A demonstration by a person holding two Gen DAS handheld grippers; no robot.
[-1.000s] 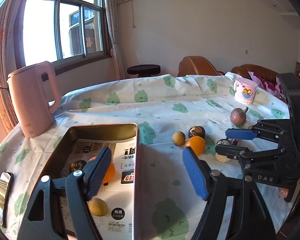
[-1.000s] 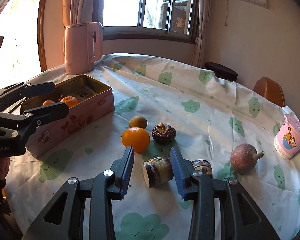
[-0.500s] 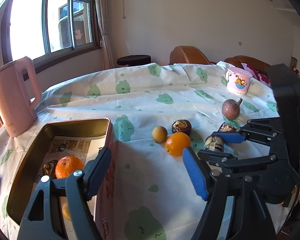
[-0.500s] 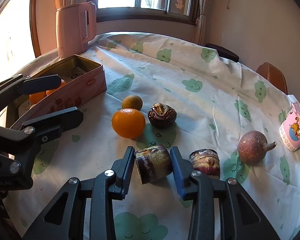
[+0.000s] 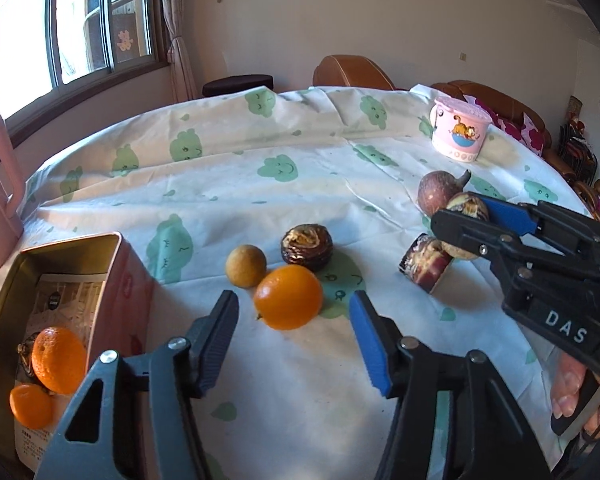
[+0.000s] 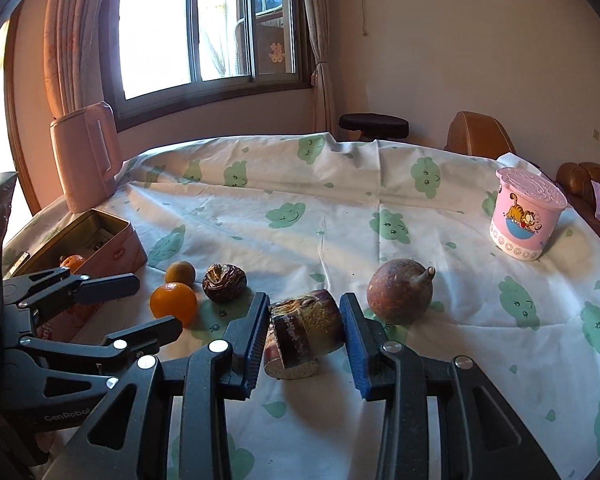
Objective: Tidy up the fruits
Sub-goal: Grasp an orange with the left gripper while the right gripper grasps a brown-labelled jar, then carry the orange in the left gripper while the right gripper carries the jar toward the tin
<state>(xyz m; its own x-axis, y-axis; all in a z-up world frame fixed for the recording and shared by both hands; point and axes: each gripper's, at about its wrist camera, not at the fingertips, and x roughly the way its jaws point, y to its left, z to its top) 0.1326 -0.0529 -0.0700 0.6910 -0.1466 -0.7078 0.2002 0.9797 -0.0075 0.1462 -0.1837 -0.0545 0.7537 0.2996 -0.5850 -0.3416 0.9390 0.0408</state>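
Mottled brown and purple, the short cylindrical cut stalk segment (image 6: 306,330) lies on its side on the cloud-print cloth of the counter (image 6: 440,364), between the spread fingers of the right gripper (image 6: 303,334), not yet clamped. It looks stiff, fairly light and apt to roll; grip across its curved flanks. The left gripper (image 5: 294,338), released, brackets the glossy round orange (image 5: 288,297). Beyond, the pink rectangular tin (image 5: 66,300) holds two oranges.
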